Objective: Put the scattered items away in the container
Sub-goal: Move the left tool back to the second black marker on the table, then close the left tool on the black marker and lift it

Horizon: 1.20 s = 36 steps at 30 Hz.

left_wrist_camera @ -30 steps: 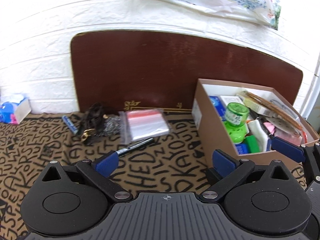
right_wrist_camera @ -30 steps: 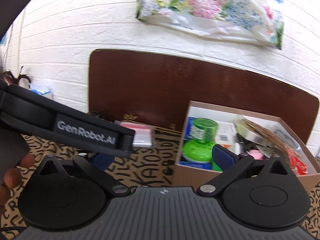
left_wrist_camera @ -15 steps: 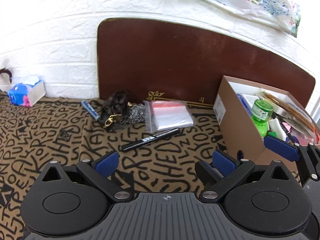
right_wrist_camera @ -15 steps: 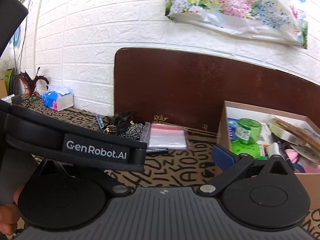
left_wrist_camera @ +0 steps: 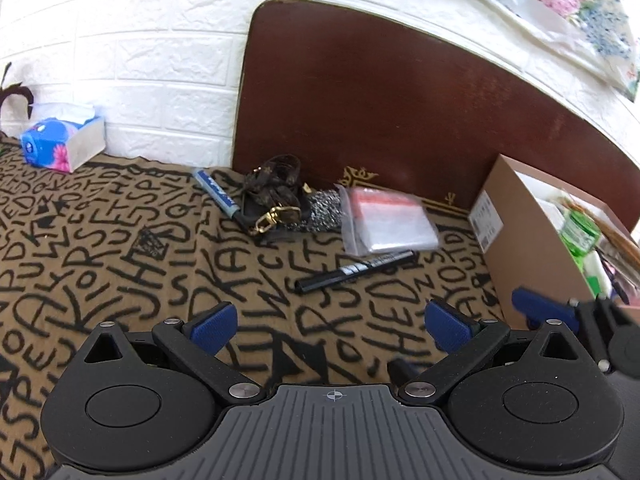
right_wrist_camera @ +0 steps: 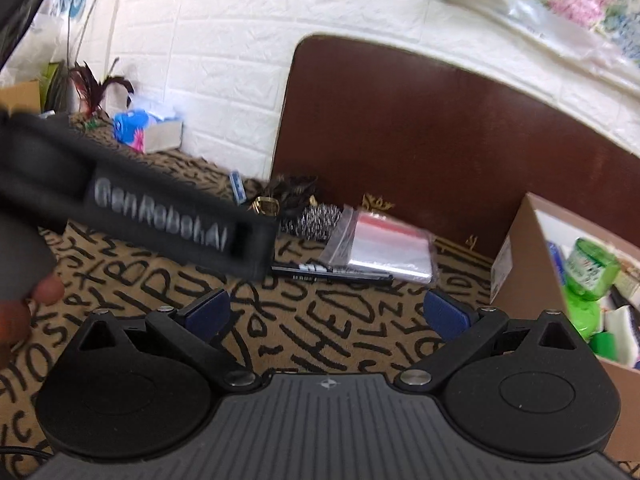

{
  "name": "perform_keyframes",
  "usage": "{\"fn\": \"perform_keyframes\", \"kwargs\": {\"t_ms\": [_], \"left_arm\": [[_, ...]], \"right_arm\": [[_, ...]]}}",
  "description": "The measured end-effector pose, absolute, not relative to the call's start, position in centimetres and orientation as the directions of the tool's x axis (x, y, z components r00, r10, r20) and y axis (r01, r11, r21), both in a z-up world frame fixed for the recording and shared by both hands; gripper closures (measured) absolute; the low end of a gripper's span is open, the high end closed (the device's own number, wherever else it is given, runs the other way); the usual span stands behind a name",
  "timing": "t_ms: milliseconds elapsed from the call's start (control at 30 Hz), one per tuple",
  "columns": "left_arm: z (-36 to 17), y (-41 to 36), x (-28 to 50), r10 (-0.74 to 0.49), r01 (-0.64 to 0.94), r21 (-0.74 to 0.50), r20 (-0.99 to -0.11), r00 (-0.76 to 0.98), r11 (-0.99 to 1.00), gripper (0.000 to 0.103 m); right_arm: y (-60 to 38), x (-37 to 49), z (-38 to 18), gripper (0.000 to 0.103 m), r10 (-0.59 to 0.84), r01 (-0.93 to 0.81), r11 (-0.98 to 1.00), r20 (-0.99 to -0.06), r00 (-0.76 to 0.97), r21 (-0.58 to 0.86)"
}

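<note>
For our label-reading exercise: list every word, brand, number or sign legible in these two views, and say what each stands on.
"GenRobot.AI": strap of the left hand-held gripper, blurred but readable.
"HED", other scrawled letters: patterned cloth, no clear words.
Black marker: white print, too small.
Blue pen: print too small.
Cardboard box: white label, unreadable.
Green bottle: label blurred.
Tissue box: nothing legible.

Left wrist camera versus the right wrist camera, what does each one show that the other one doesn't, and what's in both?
Only the left wrist view shows the whole black marker unobstructed and the blue tips of the right hand-held gripper.

Only the right wrist view shows the left hand-held gripper's black body lettered GenRobot.AI, fingertips of the hand holding it, and dark feathers.

Both show the cardboard box, zip bag, steel scourer, brown strap, blue pen and tissue box.
</note>
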<state>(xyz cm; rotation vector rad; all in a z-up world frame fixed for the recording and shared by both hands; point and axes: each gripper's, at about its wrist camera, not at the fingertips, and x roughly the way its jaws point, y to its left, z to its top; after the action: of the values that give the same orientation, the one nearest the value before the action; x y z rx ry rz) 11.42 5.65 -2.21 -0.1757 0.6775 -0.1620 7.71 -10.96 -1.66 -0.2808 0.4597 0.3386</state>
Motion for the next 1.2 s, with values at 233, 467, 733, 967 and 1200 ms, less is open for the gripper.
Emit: {"fn": "perform_keyframes", "kwargs": {"t_ms": [233, 467, 733, 967, 1200], "left_arm": [[-4.1, 4.6, 16.3, -0.23, 0.17, -0.155, -0.639, 0.734, 0.973, 0.008], [-6.2, 2.7, 20.4, -0.229, 0.222, -0.1, -0.68, 0.696, 0.97, 0.01], [-7.8, 1.1, 22.2, -0.237, 0.286, -0.059, -0.731, 0.641, 0.956, 0.037], [-7.5, 0.9, 21.2, -0.337, 0.328, -0.169, -0.753, 0.565, 0.929, 0.085], [-7.5, -0.6, 18.5, -0.485, 0.389, -0.326, -0.754, 0.444, 0.862, 0.087]], "right_arm": [[-11.0, 10.8, -3.6, 0.001, 0.221, -0.353, 0.92, -0.521, 0.825, -0.169], [-11.8, 12.9, -5.2, 0.001, 0.209, -0.341, 0.929, -0.555, 0.805, -0.144], [-12.5, 14.1, -6.3, 0.001, 0.224, -0.34, 0.935, -0.573, 0.789, -0.103], [-12.9, 13.4, -6.2, 0.001, 0.246, -0.352, 0.932, -0.571, 0.784, -0.082], [-13.9, 11.1, -6.3, 0.0, 0.265, -0.376, 0.924, -0.586, 0.766, -0.073]]}}
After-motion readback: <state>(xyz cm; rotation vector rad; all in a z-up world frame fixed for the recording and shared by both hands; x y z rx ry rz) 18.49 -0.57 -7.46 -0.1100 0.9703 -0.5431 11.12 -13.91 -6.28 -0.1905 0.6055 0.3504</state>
